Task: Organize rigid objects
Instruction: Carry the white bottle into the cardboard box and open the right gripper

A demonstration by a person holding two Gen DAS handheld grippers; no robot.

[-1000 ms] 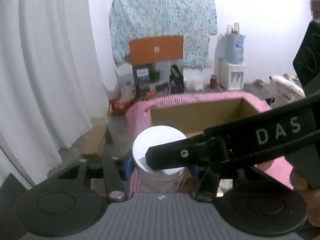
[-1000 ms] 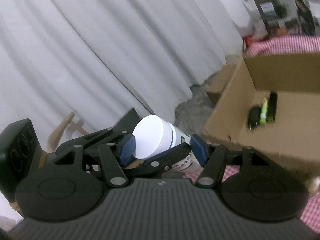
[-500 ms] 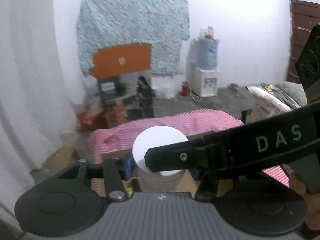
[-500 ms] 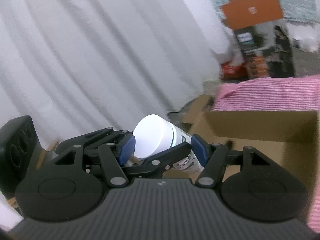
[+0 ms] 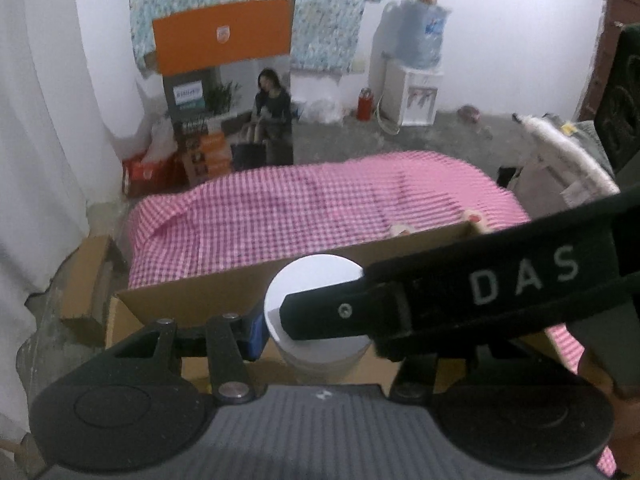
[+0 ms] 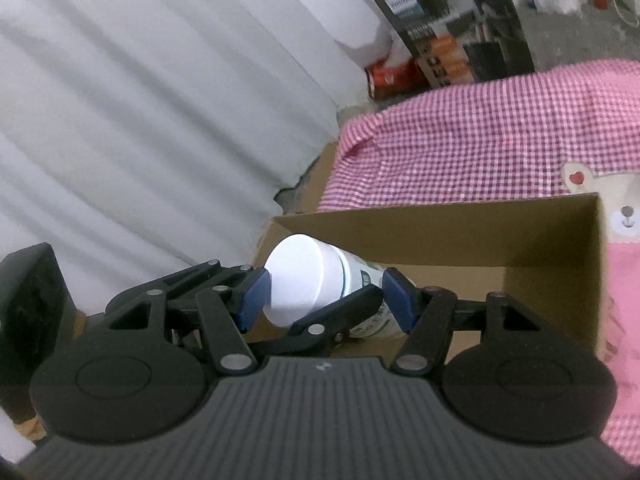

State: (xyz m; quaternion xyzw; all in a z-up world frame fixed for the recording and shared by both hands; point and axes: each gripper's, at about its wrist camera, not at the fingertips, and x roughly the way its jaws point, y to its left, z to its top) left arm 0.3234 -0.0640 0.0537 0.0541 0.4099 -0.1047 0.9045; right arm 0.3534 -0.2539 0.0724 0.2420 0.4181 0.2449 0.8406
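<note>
Both grippers hold one white-lidded plastic jar (image 5: pixel 316 280) with a green-printed label, over the open cardboard box (image 5: pixel 192 300). In the left wrist view my left gripper (image 5: pixel 320 332) is shut on the jar, and the right gripper's black finger marked DAS (image 5: pixel 460 292) crosses the lid. In the right wrist view my right gripper (image 6: pixel 326 298) is shut on the same jar (image 6: pixel 304 280), tilted with its lid toward the camera, above the box's near left corner (image 6: pixel 440 232). The box floor is hidden.
The box sits on a pink checked cloth (image 5: pixel 320 208) with a bear print (image 6: pixel 616 196). White curtains (image 6: pixel 140 100) hang at the left. An orange printed carton (image 5: pixel 228 92) and a water dispenser (image 5: pixel 416 76) stand by the far wall.
Both grippers have swung with the jar. The views tilted up off the box interior, then came back down over the box's near edge. The grip on the jar has not changed.
</note>
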